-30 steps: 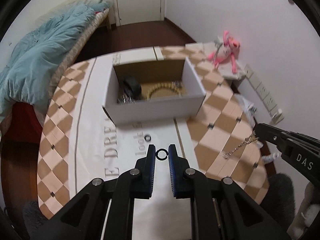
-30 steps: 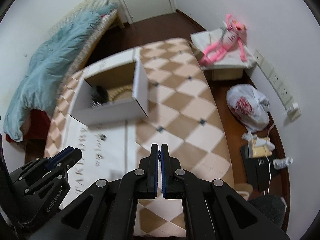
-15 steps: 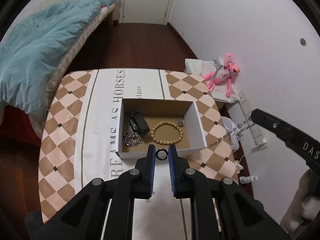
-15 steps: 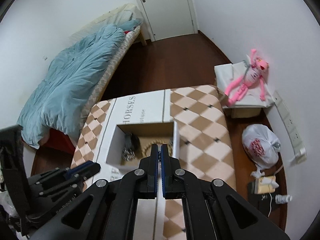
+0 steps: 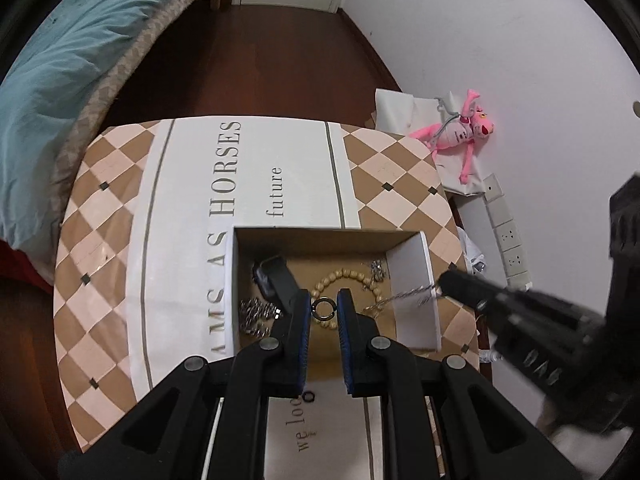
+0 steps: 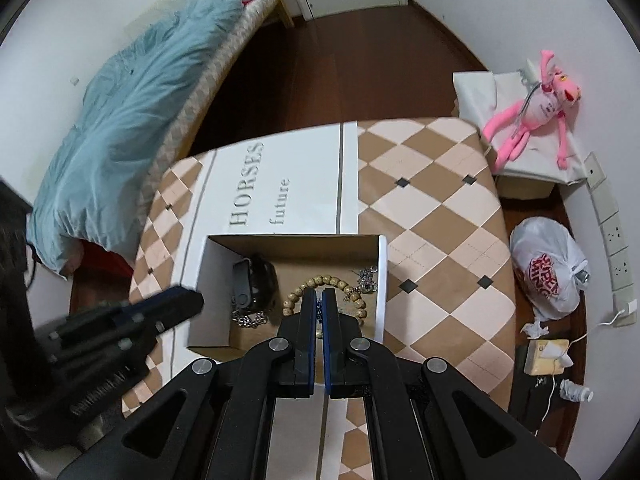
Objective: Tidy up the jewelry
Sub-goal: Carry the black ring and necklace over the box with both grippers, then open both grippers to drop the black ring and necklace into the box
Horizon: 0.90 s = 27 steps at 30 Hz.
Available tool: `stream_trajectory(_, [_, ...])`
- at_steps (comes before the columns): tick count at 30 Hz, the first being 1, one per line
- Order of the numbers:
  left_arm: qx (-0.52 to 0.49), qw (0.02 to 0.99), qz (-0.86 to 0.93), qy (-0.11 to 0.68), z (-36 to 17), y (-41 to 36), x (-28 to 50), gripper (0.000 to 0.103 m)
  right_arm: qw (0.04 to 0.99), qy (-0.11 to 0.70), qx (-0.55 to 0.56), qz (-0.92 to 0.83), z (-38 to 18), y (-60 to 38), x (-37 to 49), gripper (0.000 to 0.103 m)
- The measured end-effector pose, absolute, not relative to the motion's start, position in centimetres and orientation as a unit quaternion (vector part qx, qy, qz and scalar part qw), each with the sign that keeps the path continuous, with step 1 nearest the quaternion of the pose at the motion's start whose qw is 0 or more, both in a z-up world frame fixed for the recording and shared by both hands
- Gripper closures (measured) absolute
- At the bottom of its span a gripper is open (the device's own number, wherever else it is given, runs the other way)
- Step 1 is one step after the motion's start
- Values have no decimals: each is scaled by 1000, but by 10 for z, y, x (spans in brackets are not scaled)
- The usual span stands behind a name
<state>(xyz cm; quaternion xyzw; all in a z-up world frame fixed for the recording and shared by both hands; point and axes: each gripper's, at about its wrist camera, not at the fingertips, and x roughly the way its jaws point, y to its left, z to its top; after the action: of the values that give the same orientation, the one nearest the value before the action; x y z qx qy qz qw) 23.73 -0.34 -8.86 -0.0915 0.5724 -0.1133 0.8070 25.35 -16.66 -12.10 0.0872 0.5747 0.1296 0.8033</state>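
- Left wrist view: the left gripper (image 5: 324, 309) pinches a small ring (image 5: 323, 308) between its blue pads, jaws nearly closed on it. It hangs over the box (image 5: 412, 276), which sits at the near right of the table (image 5: 100, 248), presumably so the ring can drop straight in.
- The ring faces the camera, its hole open to view; it has no long axis, and a small gap shows on its right side.
- Under it in the box lie a bead bracelet (image 5: 344, 280), a black watch (image 5: 276, 280) and a silver chain (image 5: 254, 314) (so most of the sorting looks done).
- The right gripper (image 5: 444, 282) reaches in over the box's right wall, holding one end of a necklace (image 5: 400, 298); the chain runs left and slightly down into the box, its long axis across the box's width.
- A second small ring (image 5: 307, 397) lies on the table just before the box's near edge.
- Right wrist view: the right gripper (image 6: 319, 308) is clamped tight, only a dark bit of chain visible in the slit, above the bracelet (image 6: 316, 282) and near the box's right wall (image 6: 382, 288).
- The left gripper (image 6: 180, 304) shows at the box's left wall; I cannot tell its grip from here.
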Motion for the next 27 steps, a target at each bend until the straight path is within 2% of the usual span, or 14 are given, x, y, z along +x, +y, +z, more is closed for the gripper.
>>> stream_trajectory(6, [-90, 802, -97, 582, -92, -1, 261, 90, 789, 593, 97, 126, -137, -171, 263, 97])
stream_trajectory(7, [-86, 804, -93, 580, -92, -1, 262, 83, 789, 594, 96, 125, -137, -171, 264, 93])
stream_trajectory(8, [-85, 806, -90, 578, -91, 1, 263, 68, 789, 594, 95, 122, -138, -173, 264, 85])
stream_trajectory(9, [-85, 809, -84, 575, -90, 3, 264, 59, 791, 593, 92, 120, -137, -174, 263, 76])
stream_trajectory(10, [-85, 811, -78, 574, -90, 6, 264, 39, 792, 592, 91, 118, -137, -174, 263, 73])
stream_trajectory(11, [-87, 814, -73, 570, -89, 9, 264, 30, 793, 592, 89, 115, -137, -175, 262, 69])
stream_trajectory(13, [-82, 819, -59, 565, -89, 13, 262, 29, 795, 591, 84, 110, -136, -177, 261, 67])
stream_trajectory(14, [-76, 821, -51, 563, -90, 15, 261, 23, 796, 590, 80, 106, -135, -176, 260, 62])
stream_trajectory(15, [-68, 824, -42, 561, -91, 16, 260, 19, 799, 588, 72, 101, -134, -176, 258, 49])
stream_trajectory(16, [-58, 827, -34, 558, -91, 17, 257, 15, 803, 585, 59, 94, -133, -175, 255, 43])
stream_trajectory(18, [-36, 834, -13, 550, -92, 18, 250, 12, 807, 584, 35, 78, -132, -173, 250, 17])
stream_trajectory(21, [-20, 840, 11, 542, -94, 23, 238, 7, 813, 579, -1, 53, -133, -169, 240, 14])
stream_trajectory(24, [-7, 850, 25, 526, -94, 26, 220, 6, 816, 577, -19, 35, -136, -166, 225, 4])
stream_trajectory(27, [-1, 853, 29, 521, -96, 27, 207, 5, 817, 576, -25, 23, -140, -167, 215, 3])
